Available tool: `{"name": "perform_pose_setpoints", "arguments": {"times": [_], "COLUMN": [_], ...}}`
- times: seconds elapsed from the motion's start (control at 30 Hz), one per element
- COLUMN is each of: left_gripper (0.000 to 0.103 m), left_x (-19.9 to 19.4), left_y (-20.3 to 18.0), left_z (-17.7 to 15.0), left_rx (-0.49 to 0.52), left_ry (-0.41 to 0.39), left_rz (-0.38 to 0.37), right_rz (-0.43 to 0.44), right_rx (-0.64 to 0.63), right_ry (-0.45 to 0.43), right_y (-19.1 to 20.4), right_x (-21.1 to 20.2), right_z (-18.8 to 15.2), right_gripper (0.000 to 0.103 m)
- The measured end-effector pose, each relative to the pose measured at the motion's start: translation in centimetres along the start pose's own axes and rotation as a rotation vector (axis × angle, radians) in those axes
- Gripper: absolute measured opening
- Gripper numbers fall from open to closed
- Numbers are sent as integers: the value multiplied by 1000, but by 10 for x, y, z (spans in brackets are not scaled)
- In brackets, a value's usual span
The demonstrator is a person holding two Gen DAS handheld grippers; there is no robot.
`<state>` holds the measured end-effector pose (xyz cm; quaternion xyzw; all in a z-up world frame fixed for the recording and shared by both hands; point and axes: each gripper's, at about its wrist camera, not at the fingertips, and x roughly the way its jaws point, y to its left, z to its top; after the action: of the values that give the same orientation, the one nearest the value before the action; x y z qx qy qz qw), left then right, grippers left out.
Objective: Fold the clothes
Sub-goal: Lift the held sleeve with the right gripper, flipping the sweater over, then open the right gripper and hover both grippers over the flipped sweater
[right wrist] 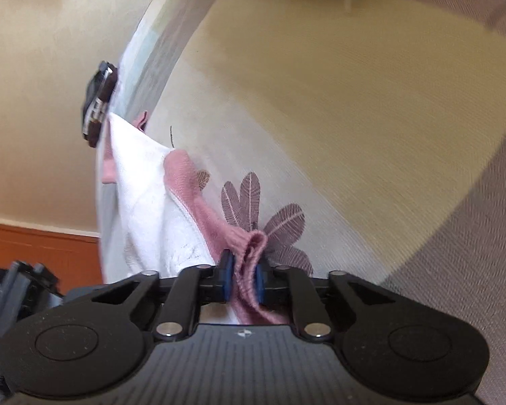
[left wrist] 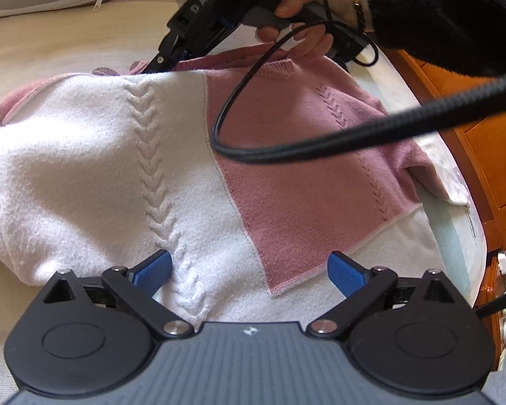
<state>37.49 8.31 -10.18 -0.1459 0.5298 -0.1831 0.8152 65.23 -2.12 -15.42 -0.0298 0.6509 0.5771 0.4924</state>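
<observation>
A sweater [left wrist: 172, 155] in two colours: white on the nine o'clock half, dusty pink on the three o'clock half, each with a raised braid pattern running twelve to six. The left gripper [left wrist: 249, 270] is black with blue pads [left wrist: 155, 268]. A black cable [left wrist: 320, 148] crosses from three o'clock. The sleeve [left wrist: 448, 10] at one o'clock is black and fuzzy. Orange wood furniture [left wrist: 489, 155] sits at three o'clock. From the right wrist, the right gripper [right wrist: 243, 283] is black with blue pads, pink knit between them. The bedsheet [right wrist: 337, 128] is cream and pale yellow with mauve feathery leaves [right wrist: 243, 199].
</observation>
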Motion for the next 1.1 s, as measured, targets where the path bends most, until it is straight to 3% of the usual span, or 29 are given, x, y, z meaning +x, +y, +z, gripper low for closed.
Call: {"name": "perform_pose_setpoints", "arguments": {"times": [0.27, 0.4, 0.6, 0.67, 0.73, 0.83, 0.97, 1.1], "left_gripper": [98, 98, 97, 97, 97, 97, 97, 98], "left_x": [-13, -12, -14, -16, -18, -21, -22, -19], "left_y": [1, 4, 9, 10, 10, 11, 9, 14], "left_z": [11, 15, 18, 17, 18, 22, 31, 46], "left_rx": [6, -18, -33, -24, -4, 25, 45, 33], "left_ry": [-48, -64, -73, -74, -71, -74, -93, -142], "left_rz": [3, 15, 62, 75, 96, 130, 160, 89], "right_rz": [-94, -132, -195, -223, -268, -400, -662, -706], "right_rx": [-20, -30, 24, 31, 36, 50, 128, 282], "right_ry": [-212, -238, -301, -376, -436, -479, -460, -485], "right_y": [8, 6, 4, 10, 17, 26, 38, 37], "right_x": [-44, -56, -66, -87, -106, -129, -126, -115], "right_z": [6, 17, 10, -6, -25, -67, -130, -191], "right_gripper": [10, 11, 31, 39, 55, 59, 60, 60]}}
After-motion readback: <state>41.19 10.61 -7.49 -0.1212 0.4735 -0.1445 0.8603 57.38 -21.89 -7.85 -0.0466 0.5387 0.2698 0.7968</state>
